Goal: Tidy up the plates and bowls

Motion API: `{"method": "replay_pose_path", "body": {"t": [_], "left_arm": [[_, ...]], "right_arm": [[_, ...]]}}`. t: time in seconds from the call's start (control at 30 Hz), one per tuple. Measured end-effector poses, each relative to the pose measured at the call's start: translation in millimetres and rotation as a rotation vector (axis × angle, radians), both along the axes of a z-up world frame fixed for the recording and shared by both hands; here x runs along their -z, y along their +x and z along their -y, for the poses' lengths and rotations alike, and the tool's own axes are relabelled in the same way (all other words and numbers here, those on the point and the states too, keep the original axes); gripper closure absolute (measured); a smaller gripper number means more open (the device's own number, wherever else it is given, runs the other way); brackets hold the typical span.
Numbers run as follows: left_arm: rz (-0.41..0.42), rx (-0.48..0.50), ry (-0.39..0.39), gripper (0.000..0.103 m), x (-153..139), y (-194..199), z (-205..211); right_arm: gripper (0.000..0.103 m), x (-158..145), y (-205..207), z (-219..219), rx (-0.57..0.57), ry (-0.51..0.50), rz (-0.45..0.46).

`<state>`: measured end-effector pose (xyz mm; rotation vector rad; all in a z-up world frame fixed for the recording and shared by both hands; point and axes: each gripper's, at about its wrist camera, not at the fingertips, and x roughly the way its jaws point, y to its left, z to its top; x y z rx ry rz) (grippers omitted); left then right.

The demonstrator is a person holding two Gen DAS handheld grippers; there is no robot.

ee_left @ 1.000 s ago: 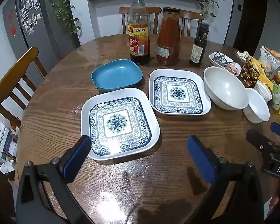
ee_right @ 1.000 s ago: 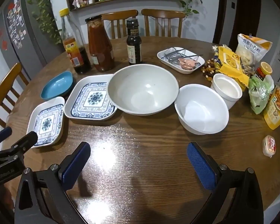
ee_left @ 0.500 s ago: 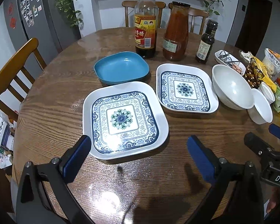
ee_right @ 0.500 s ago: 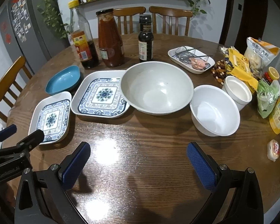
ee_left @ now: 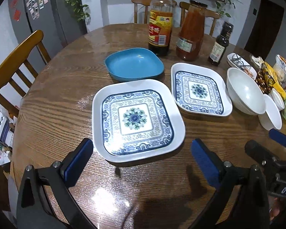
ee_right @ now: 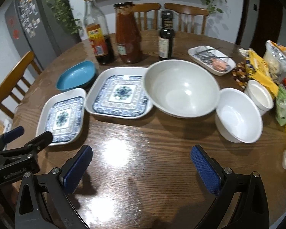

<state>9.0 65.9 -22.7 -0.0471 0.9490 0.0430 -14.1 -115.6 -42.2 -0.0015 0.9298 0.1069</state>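
Left gripper (ee_left: 141, 158): jaws spread wide, empty, poised just short of the near rim of the near patterned plate (ee_left: 137, 120).
Near patterned plate: square, white rim, blue-and-white floral centre; flat on the round wooden table (ee_left: 53, 103), nearest the left edge of the line of dishes.
Blue dish (ee_left: 134, 64): shallow, plain, empty; just behind the near plate, in front of the vinegar bottle (ee_left: 160, 22).
Second patterned plate (ee_right: 120, 93): same pattern, deeper-looking walls; just beside the first, its right corner tucked under the large bowl's rim or very close to it, hard to tell.
Large bowl (ee_right: 181, 88): off-white, round, empty; centre of the row.
Small white bowl (ee_right: 238, 115): round, glossy, empty; just right of the large bowl, near a white cup (ee_right: 259, 95).
Right gripper (ee_right: 141, 164): jaws apart, holding nothing, over bare wood in front of the bowls.
Step in hand, as judged: closing in on the near plate.
Doing it well: one finger under the near rim, one over; firm pinch on slick glaze; level lift; like stacked on like.
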Motion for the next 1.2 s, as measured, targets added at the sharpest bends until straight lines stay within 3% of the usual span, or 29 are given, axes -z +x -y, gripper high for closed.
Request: {"method": "replay_pose_path", "body": {"t": [0.3,0.53,0.73,0.8,0.87,1.03,1.2], "left_arm": [[-0.033,-0.04,-0.026,0.0,6,9,-15],[-0.151,-0.092,-0.124,0.0,25,24,-41],[-0.117,-0.107,-0.112,0.002,23,27,-53],[-0.121,-0.124,-0.107,0.008,26,30,-58],[-0.139,-0.147,-0.113,0.033,30,34,-64],[-0.168,-0.174,-0.094,0.044,41,44,-69],[-0.18,-0.165,-0.08,0.066,47,47,-71]], "right_arm": [[0.0,3,8,-25,-0.101,0.034,-0.018],[0.0,7,27,-37,-0.147,0.087,-0.076],[0.0,16,48,-51,-0.166,0.147,-0.151],[0.0,19,52,-57,-0.188,0.177,-0.178],[0.002,22,57,-66,-0.209,0.195,-0.188],[0.026,30,67,-91,-0.262,0.205,-0.224],[0.044,38,76,-106,-0.279,0.168,-0.242]]}}
